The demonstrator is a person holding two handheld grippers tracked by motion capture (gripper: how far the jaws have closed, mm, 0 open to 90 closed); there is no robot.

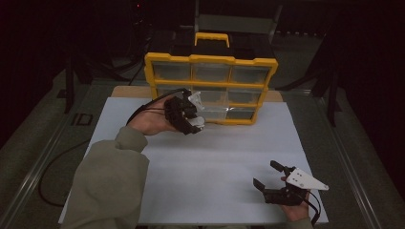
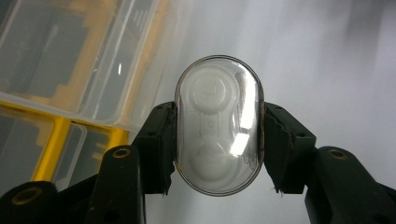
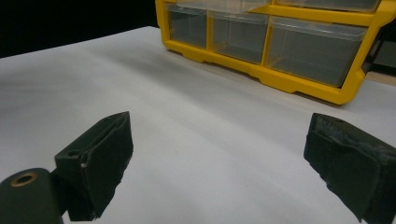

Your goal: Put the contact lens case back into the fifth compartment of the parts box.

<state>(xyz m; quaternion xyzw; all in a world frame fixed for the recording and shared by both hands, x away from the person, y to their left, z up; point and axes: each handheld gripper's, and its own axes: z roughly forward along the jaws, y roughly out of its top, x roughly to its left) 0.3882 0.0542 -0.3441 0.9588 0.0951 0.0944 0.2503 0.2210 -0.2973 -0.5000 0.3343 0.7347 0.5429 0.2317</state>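
- Between the two black jaws of the left gripper (image 2: pixel 217 140), in the middle of the left gripper view, sits a small clear oval case (image 2: pixel 217 125) with a white inside. The jaws are clenched on it, one pad on each long side.
- Its long axis runs up and down in that frame, along the jaws, so the grip goes across the narrow width. The rounded top end stands free above the fingertips.
- At centre left of the high view, the left gripper (image 1: pixel 193 114) with the case is just in front of the yellow organizer (image 1: pixel 210 59), near its lower row of clear drawers. I cannot tell whether it touches a drawer.
- In the left gripper view the organizer fills the upper left and left edge, so from the case the drawers lie to the left of the frame and close by. I judge that this sideways offset is what the coming move depends on.
- At the lower right of the high view, the right gripper (image 1: pixel 268 175) rests low over the white sheet (image 1: pixel 215 157), well apart from the case. Its jaws are released and wide with nothing between them, as the right gripper view shows.
- So the left hand is clearly the nearer one to the organizer.
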